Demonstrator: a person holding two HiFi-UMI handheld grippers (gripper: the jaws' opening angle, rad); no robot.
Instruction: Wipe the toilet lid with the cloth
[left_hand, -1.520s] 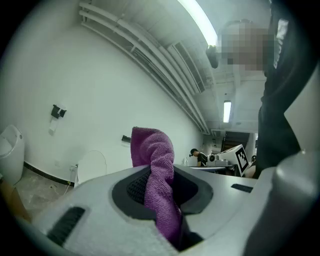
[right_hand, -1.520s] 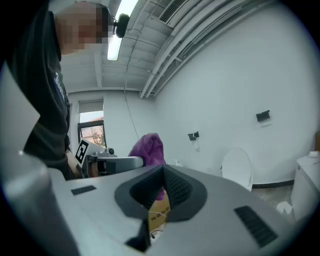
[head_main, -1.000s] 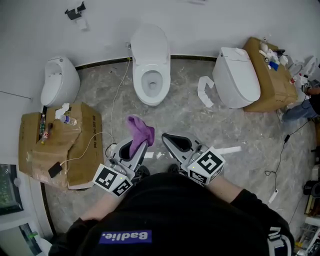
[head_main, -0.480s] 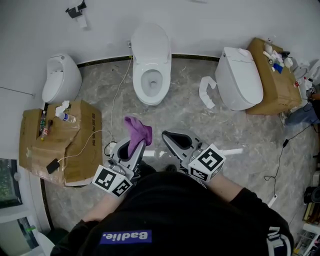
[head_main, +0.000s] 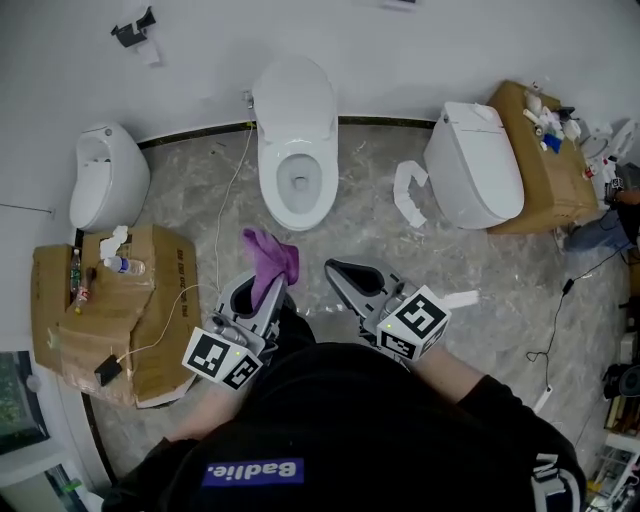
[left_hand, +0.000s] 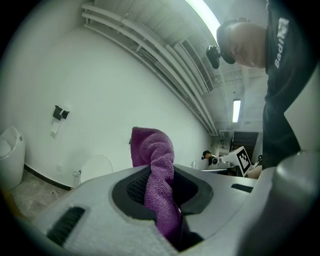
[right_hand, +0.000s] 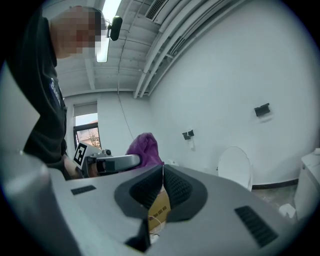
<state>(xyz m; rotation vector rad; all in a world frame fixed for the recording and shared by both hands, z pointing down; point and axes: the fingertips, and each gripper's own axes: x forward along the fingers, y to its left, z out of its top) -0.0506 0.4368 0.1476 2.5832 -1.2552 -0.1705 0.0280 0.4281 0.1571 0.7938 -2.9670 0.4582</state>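
A white toilet (head_main: 296, 175) stands against the far wall with its lid (head_main: 293, 92) raised upright. My left gripper (head_main: 266, 286) is shut on a purple cloth (head_main: 270, 254), which sticks up out of the jaws and flops forward. In the left gripper view the cloth (left_hand: 154, 162) fills the gap between the jaws, with the lid (left_hand: 96, 168) far behind it. My right gripper (head_main: 337, 272) sits beside it, shut and holding nothing. In the right gripper view its tips (right_hand: 163, 169) touch; the cloth (right_hand: 143, 149) and lid (right_hand: 234, 166) show beyond.
A second toilet (head_main: 474, 160) with its lid down stands at the right beside a cardboard box (head_main: 548, 165) with bottles. A white wall fixture (head_main: 104, 185) and a cardboard box (head_main: 112, 300) are at the left. A cable (head_main: 222, 215) crosses the marble floor.
Both grippers have edged slightly forward toward the toilet, and the head view has shifted. The left gripper still holds the cloth. The right gripper stays shut.
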